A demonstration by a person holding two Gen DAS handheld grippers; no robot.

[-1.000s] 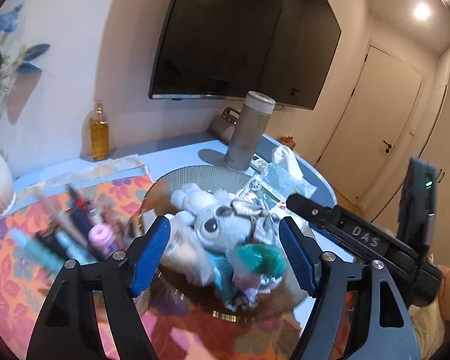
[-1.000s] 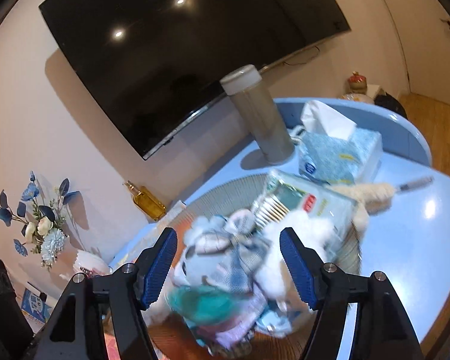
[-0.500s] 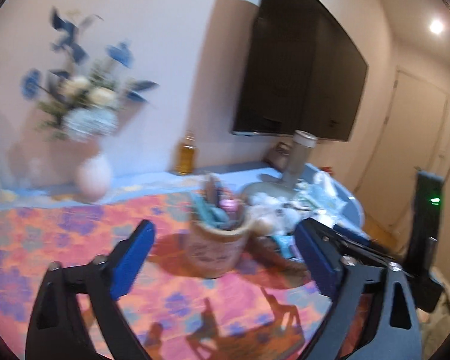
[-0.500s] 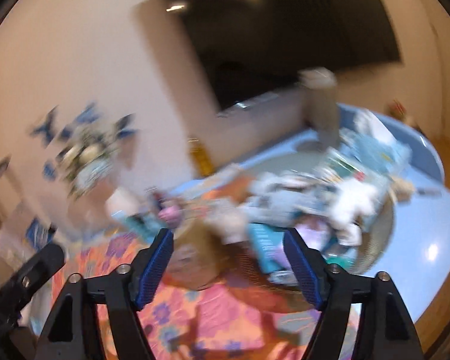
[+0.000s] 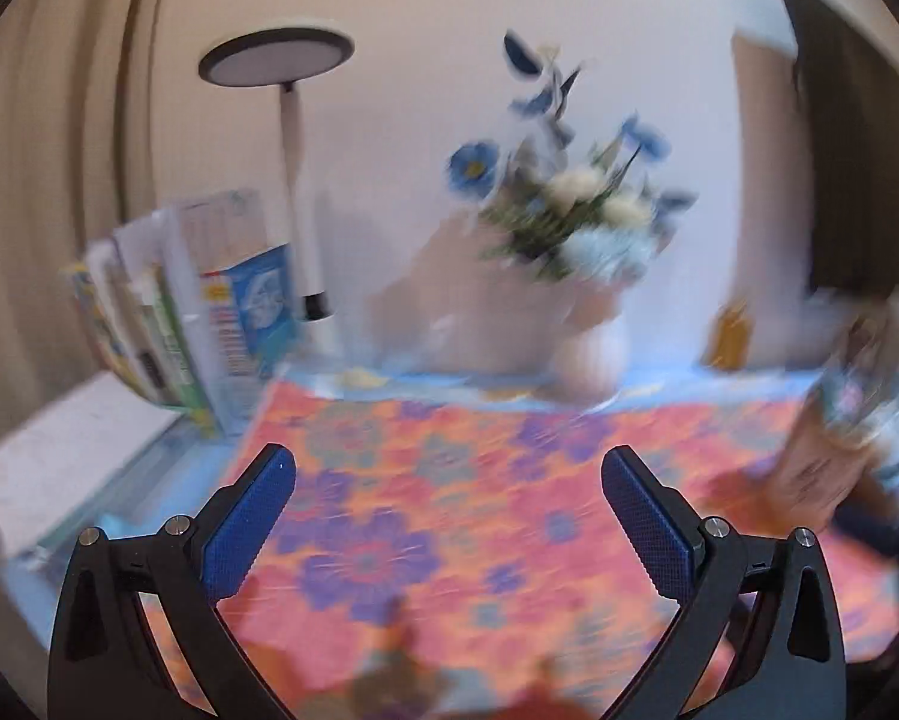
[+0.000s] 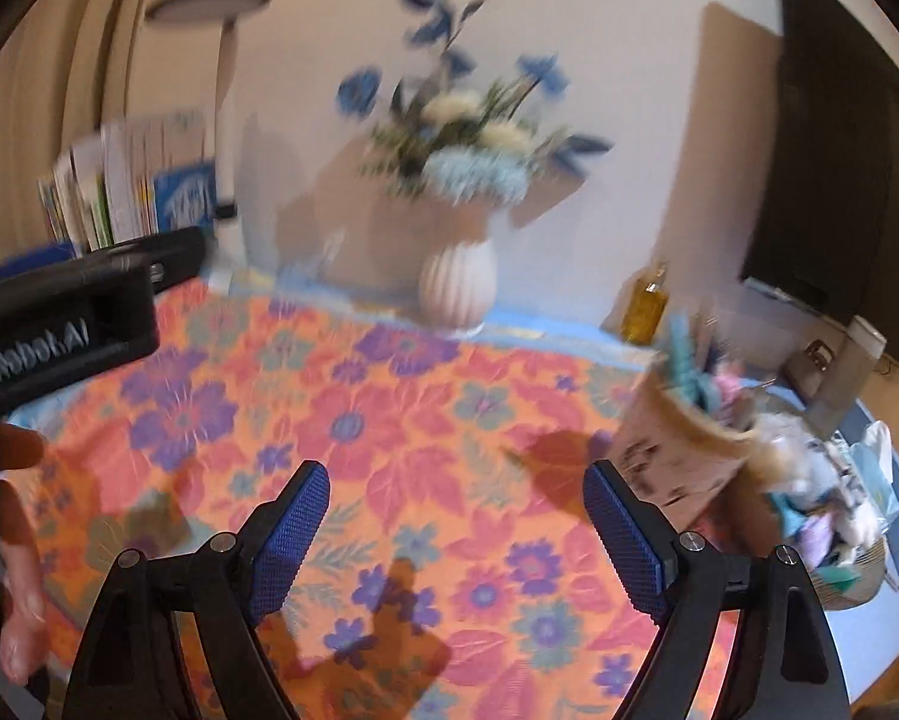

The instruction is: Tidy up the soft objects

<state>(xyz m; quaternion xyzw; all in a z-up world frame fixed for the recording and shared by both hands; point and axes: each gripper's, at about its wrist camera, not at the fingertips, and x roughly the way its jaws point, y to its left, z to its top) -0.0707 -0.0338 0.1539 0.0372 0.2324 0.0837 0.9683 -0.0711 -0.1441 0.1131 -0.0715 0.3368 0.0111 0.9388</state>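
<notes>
Left view: your left gripper (image 5: 449, 489) has just been opening; jaws wide, nothing between them, only floral cloth (image 5: 449, 480) beyond.

Right view: your right gripper (image 6: 456, 507) likewise just widened, empty. The soft toys (image 6: 821, 492) lie in a basket (image 6: 851, 582) right of the jaws, behind a cup (image 6: 683, 450).

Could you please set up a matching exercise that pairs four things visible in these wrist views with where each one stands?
Things:
1. White ribbed vase of blue flowers
2. Amber glass bottle
3. Brown paper cup of pens
4. Stack of leaflets

Places:
A. far left, by the lamp pole
B. right edge of the floral cloth
C. centre back, at the wall
D. between vase and television

Pairs: 1-C, 2-D, 3-B, 4-A
</notes>
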